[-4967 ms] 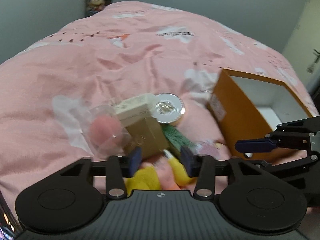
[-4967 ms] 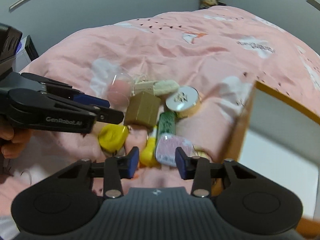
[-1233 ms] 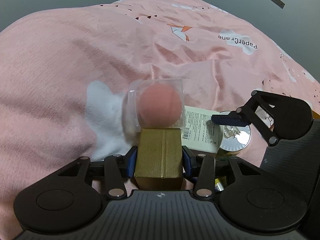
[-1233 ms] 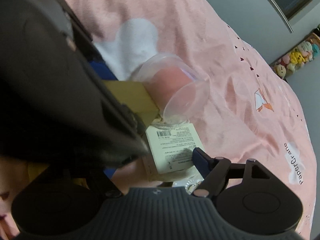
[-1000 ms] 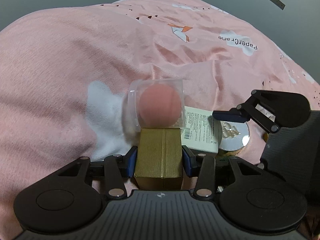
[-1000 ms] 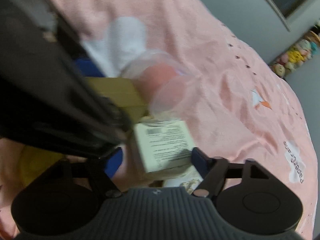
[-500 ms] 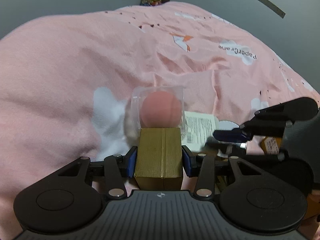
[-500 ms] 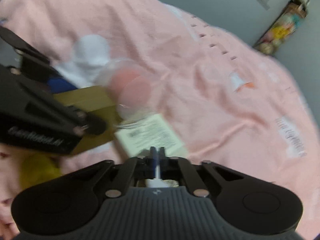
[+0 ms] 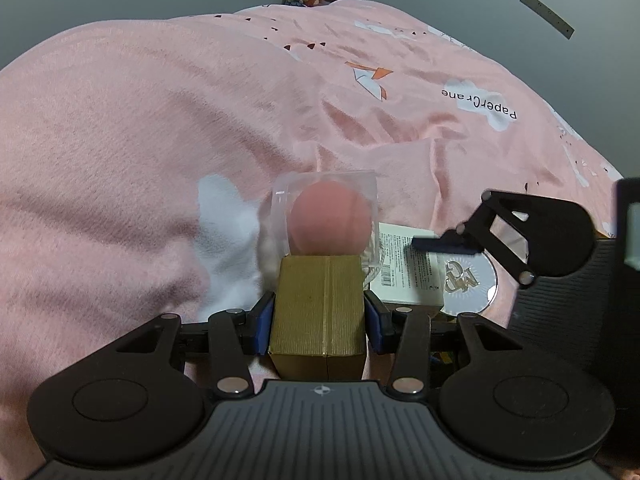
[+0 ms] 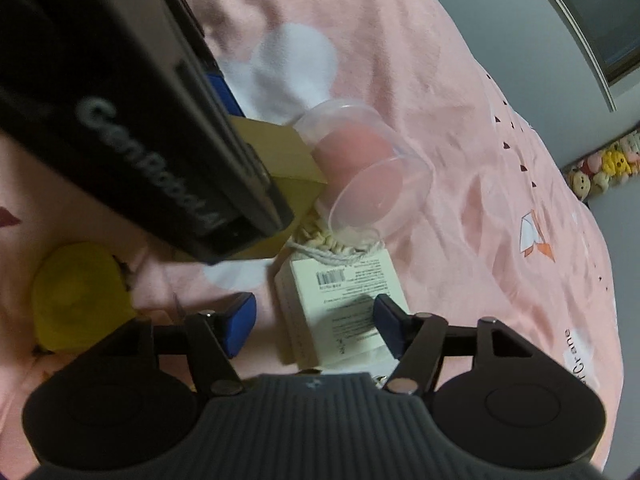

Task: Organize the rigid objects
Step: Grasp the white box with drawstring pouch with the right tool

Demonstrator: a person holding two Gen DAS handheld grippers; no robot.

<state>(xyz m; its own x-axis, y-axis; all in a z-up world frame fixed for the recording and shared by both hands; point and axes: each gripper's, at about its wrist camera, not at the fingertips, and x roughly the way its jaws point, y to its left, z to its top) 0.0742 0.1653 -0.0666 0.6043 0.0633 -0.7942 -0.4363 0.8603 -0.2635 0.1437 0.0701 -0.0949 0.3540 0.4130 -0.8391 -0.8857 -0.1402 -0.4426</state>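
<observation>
My left gripper [image 9: 320,322] is shut on a gold cardboard box [image 9: 320,308], its blue pads pressed on both sides. In the right wrist view its black body covers part of that gold box [image 10: 280,152]. Just beyond lies a clear plastic case with a pink sponge [image 9: 330,220], tipped on its side [image 10: 360,164]. My right gripper [image 10: 314,322] hovers over a white box with a barcode label [image 10: 340,304], jaws opening; the box lies between them with a gap at the left pad. One right fingertip [image 9: 440,245] reaches over the white box [image 9: 404,272].
A round silver tin [image 9: 474,280] lies right of the white box. A yellow object [image 10: 76,292] sits at the left, and a beaded string [image 10: 320,240] lies under the clear case. Everything rests on a rumpled pink bedspread [image 9: 160,152]. Plush toys [image 10: 600,168] stand far back.
Half a second ago the right gripper was shut and drawn back; now it stands open astride the white box. The left gripper has held the gold box still throughout.
</observation>
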